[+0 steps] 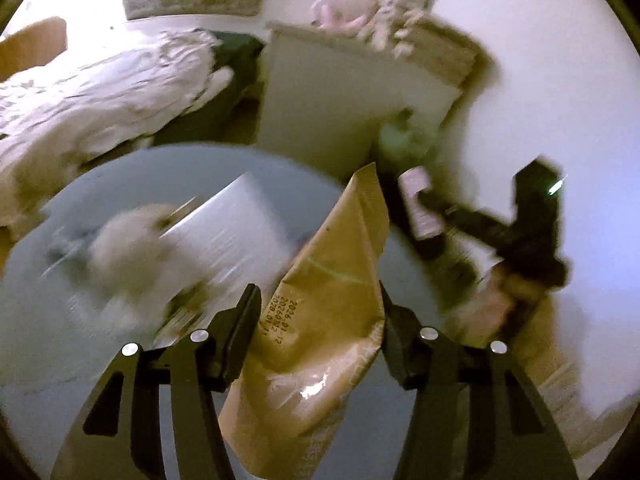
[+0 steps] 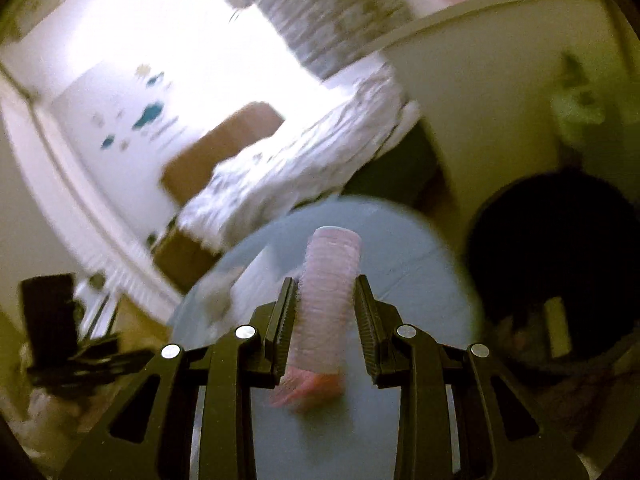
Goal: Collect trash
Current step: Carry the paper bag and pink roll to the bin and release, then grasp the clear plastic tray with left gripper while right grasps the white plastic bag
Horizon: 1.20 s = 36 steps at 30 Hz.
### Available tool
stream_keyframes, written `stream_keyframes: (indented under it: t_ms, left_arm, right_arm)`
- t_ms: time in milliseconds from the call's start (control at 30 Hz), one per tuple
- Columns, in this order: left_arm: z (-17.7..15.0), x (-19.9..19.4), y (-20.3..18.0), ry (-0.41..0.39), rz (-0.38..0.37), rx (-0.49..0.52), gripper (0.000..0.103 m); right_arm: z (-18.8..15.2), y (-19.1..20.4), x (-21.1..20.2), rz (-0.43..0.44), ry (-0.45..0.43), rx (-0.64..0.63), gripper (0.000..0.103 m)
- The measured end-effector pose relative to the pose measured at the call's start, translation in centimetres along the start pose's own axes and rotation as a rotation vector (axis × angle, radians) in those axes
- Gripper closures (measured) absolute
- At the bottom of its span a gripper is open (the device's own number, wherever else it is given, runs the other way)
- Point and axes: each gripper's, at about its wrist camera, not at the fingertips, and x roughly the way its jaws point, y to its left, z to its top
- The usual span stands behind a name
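A home bedroom: rumpled bed (image 1: pixel 100 92), white dresser (image 1: pixel 344 108), round table (image 2: pixel 420 248).

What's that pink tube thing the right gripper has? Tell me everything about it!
The pink ribbed tube is pale pink, ringed with fine ridges, and looks like soft plastic packaging. It points straight away from the camera over the round blue table. The right gripper is shut on it, its toothed fingers pressing both sides. Its near end looks crumpled and redder, though blurred.
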Motion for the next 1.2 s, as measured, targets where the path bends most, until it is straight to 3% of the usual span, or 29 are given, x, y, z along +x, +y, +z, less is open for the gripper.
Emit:
stream_keyframes:
  t_ms: [133,233,433,600,933,1000,1067,1133,1200]
  left_arm:
    - [4.3,5.1,-3.5,-0.003,-0.101,-0.02,0.048]
    - [7.0,11.4,-5.2,0.055,-0.17,-0.056,0.048]
    - [9.3,21.0,-7.5,0.16,-0.195,-0.109,0.048]
    - [9.6,25.5,-9.0,0.216,-0.183,-0.122,0.048]
    - [9.5,27.6,-9.8,0.242,-0.161,-0.13,0.046]
    - [9.4,27.3,-9.7,0.244,-0.158,-0.133,0.041]
    - [9.3,26.8,-9.6,0.235,-0.149,-0.138,0.02]
    - [9.3,26.4,-9.6,0.219,-0.144,-0.145,0.016]
    - [9.1,25.6,-9.4,0.212,-0.142,-0.153,0.016]
  right_arm:
    - [3.3,-5.9,-0.7,-0.109,-0.11,0.115,0.073]
    - [4.4,-10.6,-0.1,-0.207,-0.125,0.202,0.073]
    - [3.0,-17.2,1.1,-0.312,-0.065,0.32,0.073]
    - [2.2,-19.6,0.9,-0.332,-0.043,0.375,0.073]
    - [2.1,-20.9,1.3,-0.333,-0.022,0.42,0.072]
    - [2.3,-20.6,1.4,-0.33,-0.023,0.42,0.071]
    - [2.4,-20.6,1.6,-0.325,-0.024,0.432,0.064]
    - [2.4,-20.5,1.6,-0.321,-0.034,0.443,0.045]
    - [2.4,-20.3,1.2,-0.319,-0.063,0.448,0.04]
